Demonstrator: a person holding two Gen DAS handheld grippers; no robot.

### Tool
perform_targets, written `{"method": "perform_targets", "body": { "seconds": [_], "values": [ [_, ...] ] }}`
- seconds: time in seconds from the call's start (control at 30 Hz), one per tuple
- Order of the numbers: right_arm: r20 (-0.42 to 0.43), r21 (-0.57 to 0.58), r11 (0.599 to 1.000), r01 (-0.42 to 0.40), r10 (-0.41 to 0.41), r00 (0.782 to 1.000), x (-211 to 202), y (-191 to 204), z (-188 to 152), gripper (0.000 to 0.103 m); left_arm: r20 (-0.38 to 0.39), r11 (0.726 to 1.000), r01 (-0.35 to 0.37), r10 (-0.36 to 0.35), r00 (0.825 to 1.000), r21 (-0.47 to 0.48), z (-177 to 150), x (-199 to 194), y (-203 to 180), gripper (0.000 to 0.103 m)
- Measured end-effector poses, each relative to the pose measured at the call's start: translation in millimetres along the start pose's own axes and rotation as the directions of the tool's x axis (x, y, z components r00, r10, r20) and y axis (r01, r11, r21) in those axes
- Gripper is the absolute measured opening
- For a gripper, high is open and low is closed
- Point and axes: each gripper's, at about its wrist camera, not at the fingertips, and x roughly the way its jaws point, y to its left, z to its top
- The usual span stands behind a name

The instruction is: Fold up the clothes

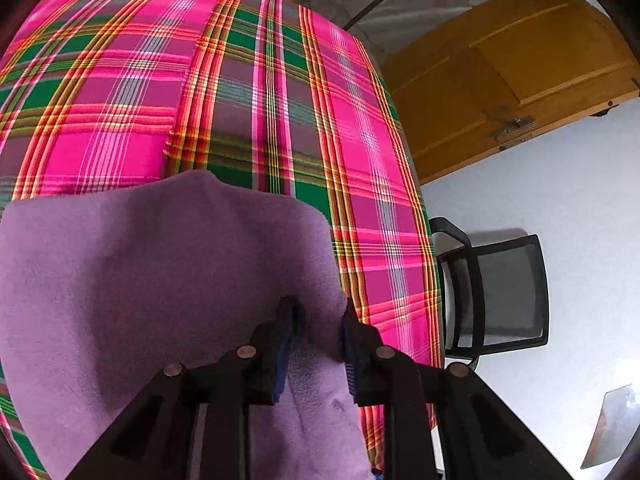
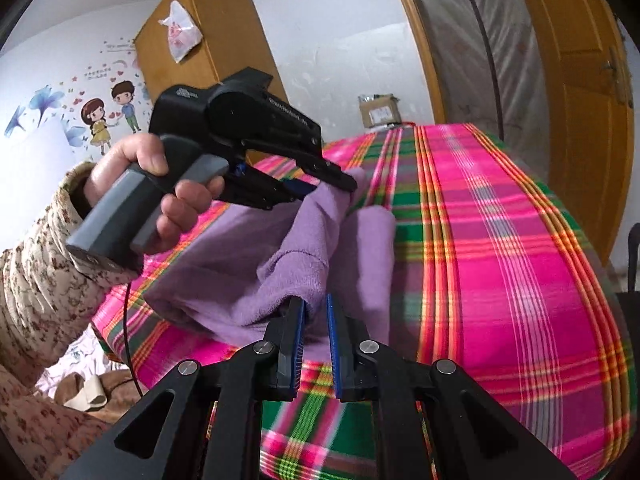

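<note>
Broadly, a pink, green and orange plaid cloth (image 2: 500,240) covers the whole work surface, its stripes running away from both cameras. On it lies a soft lilac fleece garment (image 2: 240,280), matte and fuzzy, bunched into thick rounded folds rather than spread flat. In the right wrist view its bulk sits on the left part of the plaid, and its long axis runs from the near fold at the right gripper up and away to the raised end at the left gripper; a loose flap hangs to the right of that line.

A hand (image 2: 160,196) in a cream floral sleeve (image 2: 44,280) holds the black left gripper (image 2: 340,178), whose tips sit at the lifted far end of the fleece. In its own view the left gripper (image 1: 318,320) has fleece between its blue pads, the jaws partly apart; whether they press the cloth cannot be told.

The right gripper (image 2: 316,320) has its blue pads drawn nearly together, pinching a thin edge of the lilac fleece.
</note>
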Motion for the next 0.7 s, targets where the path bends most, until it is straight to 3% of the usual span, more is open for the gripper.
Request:
{"method": "perform_targets", "body": {
  "seconds": [0.2,0.43,0.63,0.7],
  "values": [
    [-0.03,0.006,1.0,0.028,-0.027,0.999,0.9,-7.2,-5.8,0.012,0.002,0.996,0.079,-0.079,0.997,0.041,-4.4,-8.8,-9.5,0.026],
    [-0.066,0.018,0.998,0.067,-0.066,0.996,-3.5,-15.4,-13.4,0.012,0.041,0.994,0.097,-0.099,0.994,0.05,-23.6,-38.6,9.2,0.026],
    [-0.016,0.049,0.999,0.02,-0.02,1.0,-14.5,-16.7,-5.3,0.013,0.116,0.995,0.103,-0.103,0.988,0.012,-47.0,-72.0,39.0,0.026],
    [-0.002,0.05,0.999,-0.006,0.006,1.0,-15.8,-15.1,-0.8,0.019,0.142,0.994,0.106,-0.104,0.984,-0.011,-55.1,-83.8,51.8,0.026]
  ]
}}
